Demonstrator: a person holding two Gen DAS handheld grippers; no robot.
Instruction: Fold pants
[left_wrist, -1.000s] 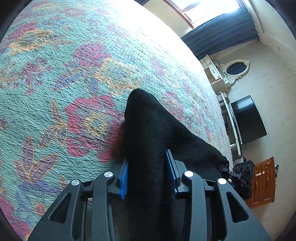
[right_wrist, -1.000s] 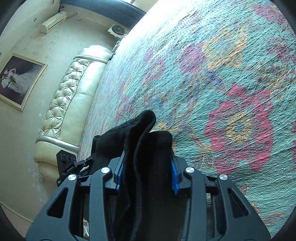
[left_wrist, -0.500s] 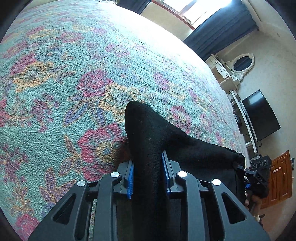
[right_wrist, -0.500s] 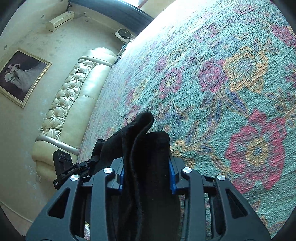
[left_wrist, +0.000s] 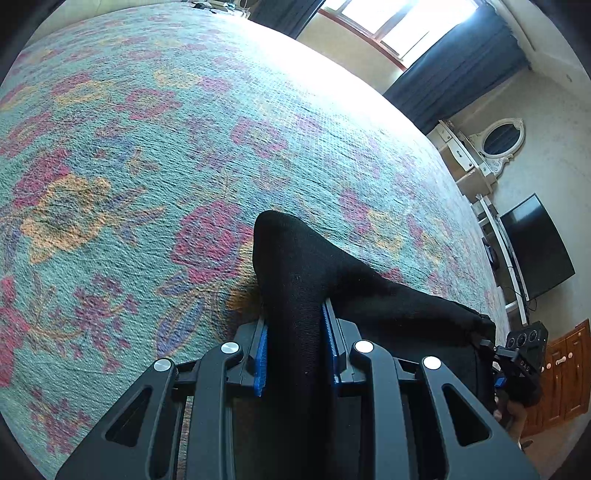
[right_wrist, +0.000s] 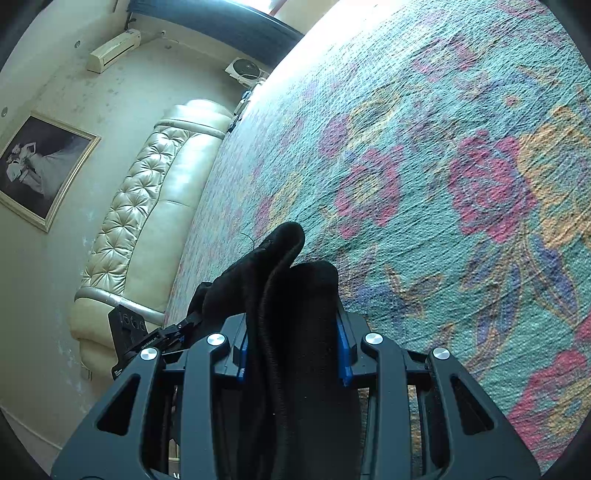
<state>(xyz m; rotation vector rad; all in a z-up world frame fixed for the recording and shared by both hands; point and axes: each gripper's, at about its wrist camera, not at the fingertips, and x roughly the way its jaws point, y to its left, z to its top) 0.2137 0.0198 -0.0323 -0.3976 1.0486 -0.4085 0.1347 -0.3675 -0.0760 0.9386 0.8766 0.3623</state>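
The black pants (left_wrist: 314, 280) hang stretched between my two grippers above a floral bedspread (left_wrist: 129, 147). My left gripper (left_wrist: 295, 350) is shut on one end of the fabric, which bunches up past the blue pads. My right gripper (right_wrist: 291, 343) is shut on the other end of the pants (right_wrist: 288, 280), folded in thick layers between its pads. Each gripper shows in the other's view: the right one at the far right of the left wrist view (left_wrist: 517, 365), the left one at the left of the right wrist view (right_wrist: 136, 336).
The bedspread (right_wrist: 443, 184) fills most of both views. A cream tufted headboard (right_wrist: 147, 206) and a framed picture (right_wrist: 40, 166) stand at the left. A window with dark curtains (left_wrist: 461, 66), a dresser with an oval mirror (left_wrist: 502, 136), a TV (left_wrist: 535, 247) and a wooden cabinet (left_wrist: 557, 376) line the right.
Both grippers have risen and drawn back from the bedspread with the pants held, so more of the bed and room shows. Both stay shut on the fabric.
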